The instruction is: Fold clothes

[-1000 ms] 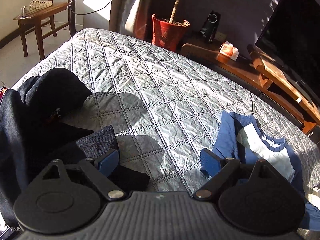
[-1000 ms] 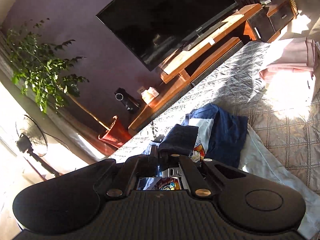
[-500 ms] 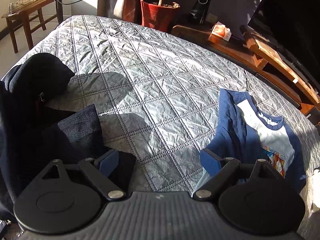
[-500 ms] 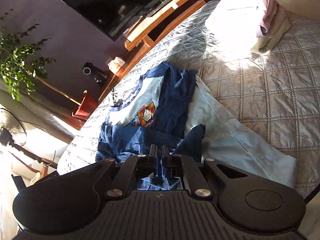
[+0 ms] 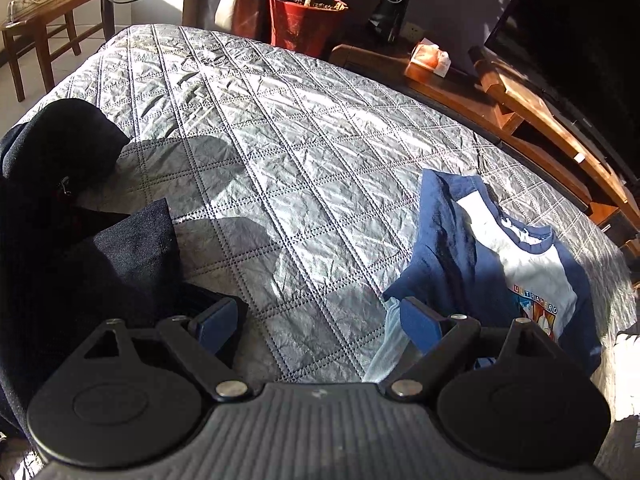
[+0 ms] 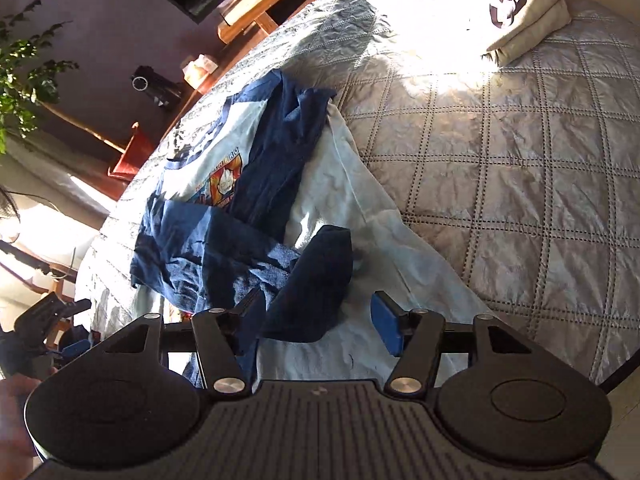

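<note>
A blue and white T-shirt (image 6: 224,176) with a cartoon print lies crumpled on the grey quilted bed (image 6: 520,184). Its pale blue body (image 6: 360,208) is spread toward the near edge. My right gripper (image 6: 320,320) stands open just above it, and a dark blue sleeve (image 6: 316,280) lies loose between the fingers, close to the left one. In the left wrist view the same T-shirt (image 5: 500,256) sits to the right. My left gripper (image 5: 316,320) hangs open over bare quilt (image 5: 280,160) with nothing between its fingers.
A heap of dark clothes (image 5: 80,240) covers the bed's left side. Folded pale garments (image 6: 528,28) are stacked at the far right corner. A wooden TV bench (image 5: 540,112), a red plant pot (image 5: 304,20) and a wooden chair (image 5: 36,12) stand beyond the bed.
My right gripper was shut on the blue shirt cloth and has now opened, letting the sleeve drop onto the shirt. The left gripper stayed open and shifted only slightly.
</note>
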A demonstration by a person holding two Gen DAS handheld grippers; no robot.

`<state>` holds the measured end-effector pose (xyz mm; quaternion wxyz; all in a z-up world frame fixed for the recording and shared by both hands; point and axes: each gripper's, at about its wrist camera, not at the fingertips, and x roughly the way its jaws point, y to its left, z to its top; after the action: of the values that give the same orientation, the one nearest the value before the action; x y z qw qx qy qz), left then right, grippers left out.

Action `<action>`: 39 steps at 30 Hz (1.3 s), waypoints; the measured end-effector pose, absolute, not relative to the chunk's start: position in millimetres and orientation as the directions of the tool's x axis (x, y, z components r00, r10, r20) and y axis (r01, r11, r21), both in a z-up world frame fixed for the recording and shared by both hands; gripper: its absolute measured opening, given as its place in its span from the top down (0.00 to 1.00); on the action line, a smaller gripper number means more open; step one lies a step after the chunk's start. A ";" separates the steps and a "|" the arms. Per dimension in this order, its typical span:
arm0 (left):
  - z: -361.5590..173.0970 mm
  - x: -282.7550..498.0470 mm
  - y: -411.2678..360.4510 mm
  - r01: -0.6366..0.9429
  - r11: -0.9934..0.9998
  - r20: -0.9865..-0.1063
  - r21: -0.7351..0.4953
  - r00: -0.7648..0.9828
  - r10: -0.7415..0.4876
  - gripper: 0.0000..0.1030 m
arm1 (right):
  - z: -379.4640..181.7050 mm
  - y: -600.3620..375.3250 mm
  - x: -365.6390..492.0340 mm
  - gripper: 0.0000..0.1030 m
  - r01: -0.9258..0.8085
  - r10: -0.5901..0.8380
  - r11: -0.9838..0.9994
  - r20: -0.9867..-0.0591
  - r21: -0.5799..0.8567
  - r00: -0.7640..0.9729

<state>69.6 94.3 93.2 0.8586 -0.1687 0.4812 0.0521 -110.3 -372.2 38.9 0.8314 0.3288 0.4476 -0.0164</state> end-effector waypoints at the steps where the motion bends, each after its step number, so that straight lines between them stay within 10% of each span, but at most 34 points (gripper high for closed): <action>1: 92.7 69.7 93.5 -0.250 0.938 -0.845 -0.239 0.530 -0.074 0.16 | 43.2 -366.5 -111.0 0.39 0.254 0.259 0.836 -0.758 0.486 0.599; 4: 91.4 70.3 92.3 -0.244 0.938 -0.847 -0.245 0.525 -0.085 0.16 | 58.1 -332.7 -111.7 0.29 -0.015 0.184 0.979 -0.840 0.205 0.511; 13: 85.7 70.2 79.8 -0.220 0.944 -0.852 -0.244 0.513 -0.101 0.16 | 45.9 -279.7 -109.2 0.36 -0.151 0.075 0.988 -0.793 -0.022 0.604; 17: 84.7 70.8 77.8 -0.212 0.946 -0.853 -0.246 0.511 -0.107 0.16 | 40.3 -281.4 -109.9 0.88 -0.127 0.017 0.989 -0.781 -0.081 0.625; 20: 85.4 71.2 76.8 -0.210 0.944 -0.851 -0.254 0.513 -0.115 0.16 | 57.6 -281.7 -120.7 0.95 -0.136 -0.026 0.979 -0.756 -0.150 0.654; 26: 83.9 70.4 68.9 -0.185 0.949 -0.853 -0.256 0.505 -0.131 0.16 | 81.0 -265.6 -145.3 0.95 -0.286 -0.075 0.900 -0.765 -0.328 0.640; 32: 83.1 68.5 67.9 -0.180 0.949 -0.854 -0.259 0.502 -0.138 0.16 | 74.8 -279.1 -148.8 0.73 -0.291 0.037 0.946 -0.849 -0.140 0.527; 35: 83.9 68.8 69.5 -0.184 0.946 -0.851 -0.265 0.506 -0.140 0.16 | 81.3 -299.0 -141.2 0.47 -0.156 0.047 0.986 -0.810 -0.056 0.585; 39: 83.9 68.8 67.8 -0.176 0.949 -0.852 -0.262 0.504 -0.142 0.16 | 69.9 -292.9 -130.1 0.48 -0.227 0.089 0.973 -0.816 -0.053 0.572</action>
<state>68.8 67.8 83.9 0.8523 -0.1598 0.4980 0.0100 -130.1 -292.9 69.9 0.8832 -0.0760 0.4541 0.0893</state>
